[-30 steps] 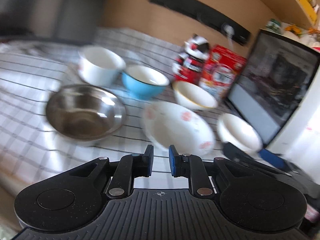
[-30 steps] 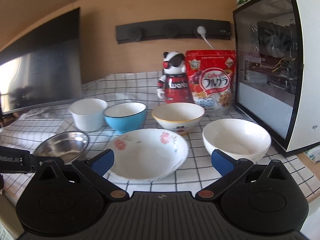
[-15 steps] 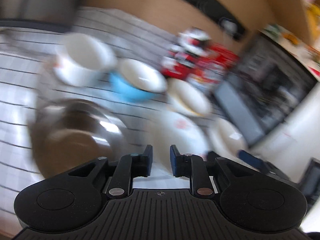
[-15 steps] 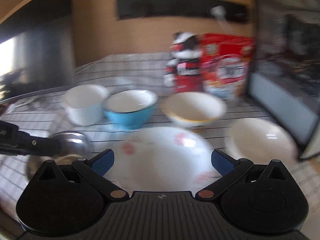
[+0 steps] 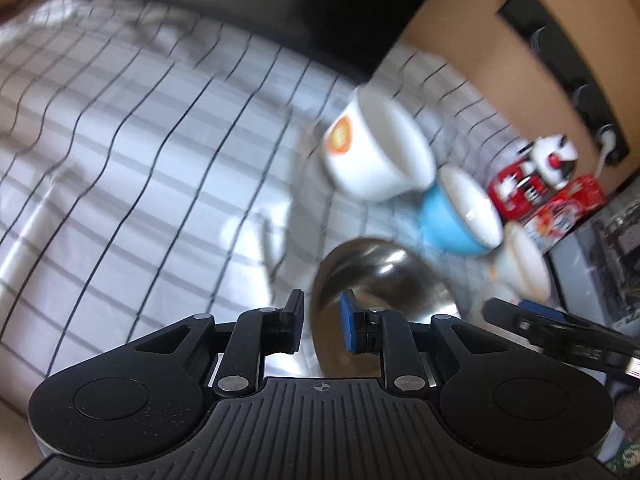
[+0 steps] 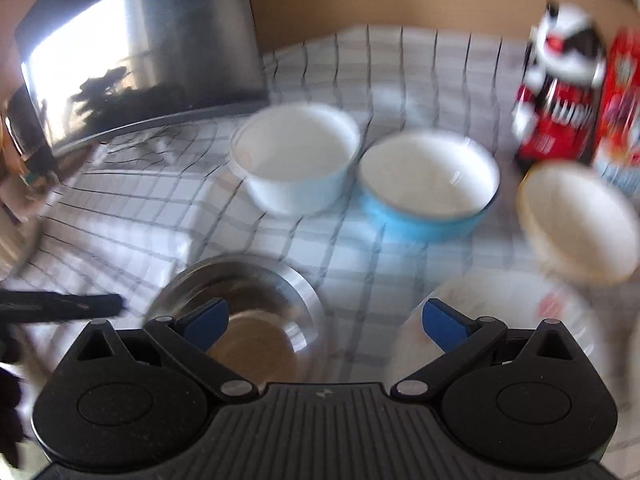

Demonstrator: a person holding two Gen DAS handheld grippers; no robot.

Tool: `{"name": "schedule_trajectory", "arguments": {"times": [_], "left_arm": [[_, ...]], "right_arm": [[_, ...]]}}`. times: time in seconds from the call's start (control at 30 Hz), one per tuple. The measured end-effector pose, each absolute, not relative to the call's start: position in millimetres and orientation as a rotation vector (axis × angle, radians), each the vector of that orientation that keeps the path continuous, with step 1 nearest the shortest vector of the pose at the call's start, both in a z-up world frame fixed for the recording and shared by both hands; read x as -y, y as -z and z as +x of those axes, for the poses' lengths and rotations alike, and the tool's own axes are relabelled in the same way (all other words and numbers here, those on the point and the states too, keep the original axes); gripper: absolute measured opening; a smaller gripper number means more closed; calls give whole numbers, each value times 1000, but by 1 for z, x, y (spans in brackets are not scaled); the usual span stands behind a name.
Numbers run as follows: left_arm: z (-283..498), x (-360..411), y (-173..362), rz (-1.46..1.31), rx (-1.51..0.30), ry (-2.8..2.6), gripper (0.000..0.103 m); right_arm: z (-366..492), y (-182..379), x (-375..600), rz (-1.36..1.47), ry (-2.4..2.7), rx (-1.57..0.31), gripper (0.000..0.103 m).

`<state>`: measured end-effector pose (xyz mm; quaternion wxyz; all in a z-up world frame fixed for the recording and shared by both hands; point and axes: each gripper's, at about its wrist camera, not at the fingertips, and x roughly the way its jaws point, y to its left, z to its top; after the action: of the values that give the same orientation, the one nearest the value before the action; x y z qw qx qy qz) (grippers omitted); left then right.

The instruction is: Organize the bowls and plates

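A steel bowl (image 5: 384,280) sits on the checked cloth; its near rim lies between the nearly closed fingers of my left gripper (image 5: 320,320), grip unclear in the blur. It also shows in the right wrist view (image 6: 240,304), just ahead of my right gripper (image 6: 326,318), which is wide open and empty. Behind stand a white bowl (image 6: 296,156), a blue bowl (image 6: 430,180) and a cream bowl (image 6: 580,220). A flowered plate (image 6: 520,320) lies under the right finger.
A red-and-white figure (image 6: 560,92) and a red cereal bag (image 6: 620,108) stand at the back right. A dark monitor (image 6: 140,52) stands at the back left. The left gripper's tip (image 6: 60,306) shows at the left edge.
Both views swung left and down. My left gripper has moved onto the steel bowl's rim. My right gripper has shifted left, from over the flowered plate toward the steel bowl.
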<state>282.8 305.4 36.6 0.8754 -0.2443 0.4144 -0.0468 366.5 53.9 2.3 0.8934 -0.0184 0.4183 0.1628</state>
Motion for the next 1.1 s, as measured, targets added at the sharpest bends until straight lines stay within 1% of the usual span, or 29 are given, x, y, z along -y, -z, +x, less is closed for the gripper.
{"name": "schedule_trajectory", "arguments": {"times": [0.07,0.13,0.23,0.3,0.33,0.47,0.57,0.67,0.8,0.93,1.0,1.1], "left_arm": [[284,-284,-47,-512,-809,171,22],[288,-250,-57,-529,-765,307,22],[297,-185,-60,-531,-751,469,22],[307,-132,-59,-480,-750,524,22],[312,-108,-57,-460,-760,530,22],[341,-19,-46,-393,-851,557,22],[366,28,-33,-349,-902,529,22],[392,66,-16,-376,-980,504,22],[412,98,-3,-303,-1036,461,22],[416,114,9,-196,-1076,432,22],[419,120,18,-154,-1102,441,22],[428,129,32,-135,-1150,477,22]], "right_arm": [[363,-12,-39,-118,-275,-807,103],[354,-20,-15,-218,-171,-700,103],[336,-20,31,-369,31,-552,103],[326,-15,68,-391,110,-522,103],[322,-12,88,-372,128,-538,103],[309,5,167,-209,121,-659,103],[297,16,215,-111,147,-690,103],[292,27,258,32,136,-742,103],[297,44,308,323,97,-818,103],[308,66,335,638,33,-829,103],[312,77,338,715,46,-828,103],[319,86,337,744,94,-841,103]]}}
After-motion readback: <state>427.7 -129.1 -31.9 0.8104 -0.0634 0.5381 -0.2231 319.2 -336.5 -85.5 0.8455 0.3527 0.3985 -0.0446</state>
